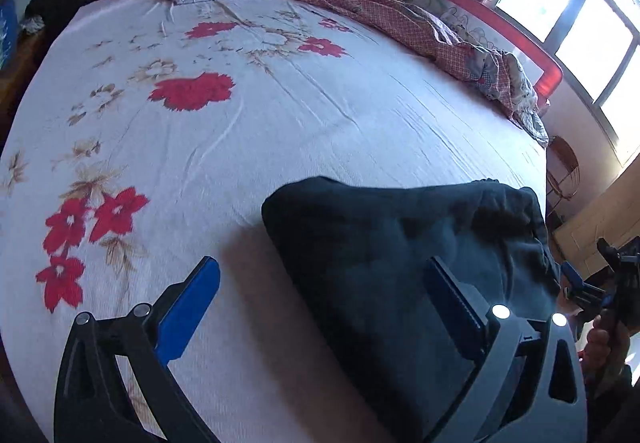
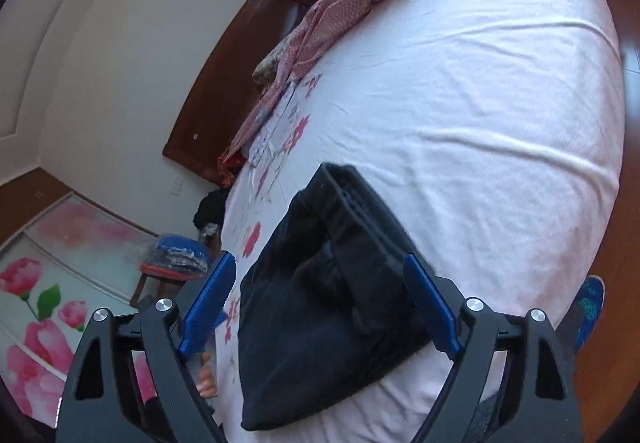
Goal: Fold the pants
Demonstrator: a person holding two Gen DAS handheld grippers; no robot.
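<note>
on the left of the scene the left tongs [image 1: 320, 307] stand wide open with nothing gripped: one blue pad hangs over bare floral sheet, the other over the near part of the dark cloth, and i cannot tell whether that pad touches it. the pants [image 1: 404, 263] lie as a compact dark bundle at the near right part of the bed [image 1: 280, 115], close to its near edge, with the crumpled pink checked quilt [image 1: 400, 19] well apart along the far side.

moving right, the right tongs [image 2: 324, 303] are also spread wide. the bundle sits in the gap between the blue pads, but neither pad visibly presses on it, so i read it as released, not held.

how it will handle, as a judgement: the pants [image 2: 332, 299] look like soft, thick knit or fleece, light, limp and quite unbreakable. folded layers show as stacked edges at the far end of the bundle in the right wrist view, and they will slide on one another if only the top layer is pinched. the surface looks matte, not slippery.

the fold seems largely made. to move or tidy it, take hold at the thick stacked edge, pinching through all layers, one tongs at each end, and lift both together so the middle does not sag open. a grip on the loose puckered side would likely unroll it.
</note>
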